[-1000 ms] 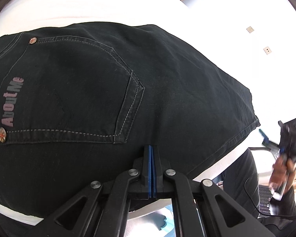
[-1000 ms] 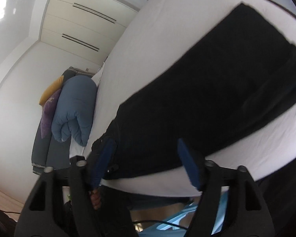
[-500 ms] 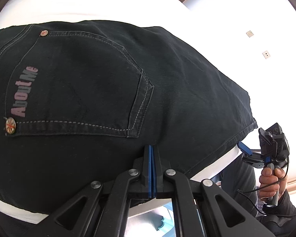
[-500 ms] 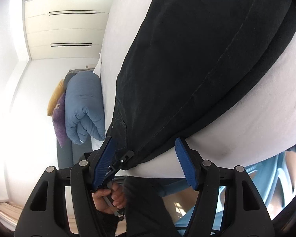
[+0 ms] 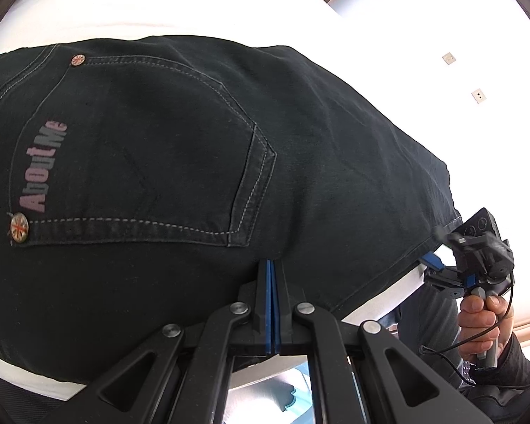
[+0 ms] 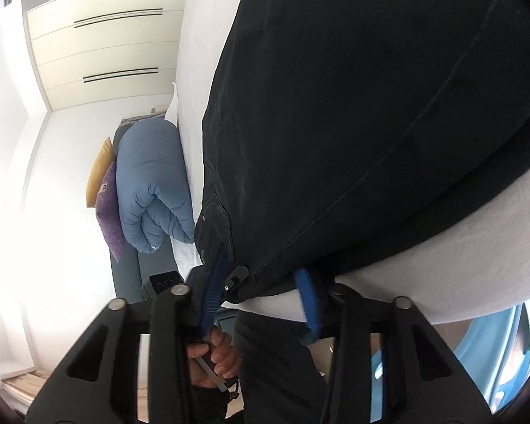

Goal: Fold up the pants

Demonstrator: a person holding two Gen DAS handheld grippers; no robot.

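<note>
The black jeans (image 5: 180, 162) lie spread flat on the white bed (image 5: 159, 7), back side up, with a stitched rear pocket (image 5: 152, 148) and its "AboutMe" print facing the left wrist camera. They reach down to the near edge of the bed, where both claws work. The garment appears to be doubled lengthwise, one leg over the other, though the pictures do not show this for certain; no crosswise fold is visible yet.

The left claw (image 5: 271, 282) has its blue pads pressed together at the near edge of the bed, just below the pocket. It looks clamped on the jeans' edge there, but the cloth between the pads is too thin to make out.

The right claw (image 6: 261, 282) is at the hem end of the leg, also by the near edge. Its jaws are closing, with the corner of the hem (image 6: 265, 275) between the blue pads, which do not yet seem to press it. The person's right hand (image 5: 484, 321) grips the handle.

By my reading the task is early: both ends are being secured, and the lifting, folding over and flattening all remain to do.
</note>
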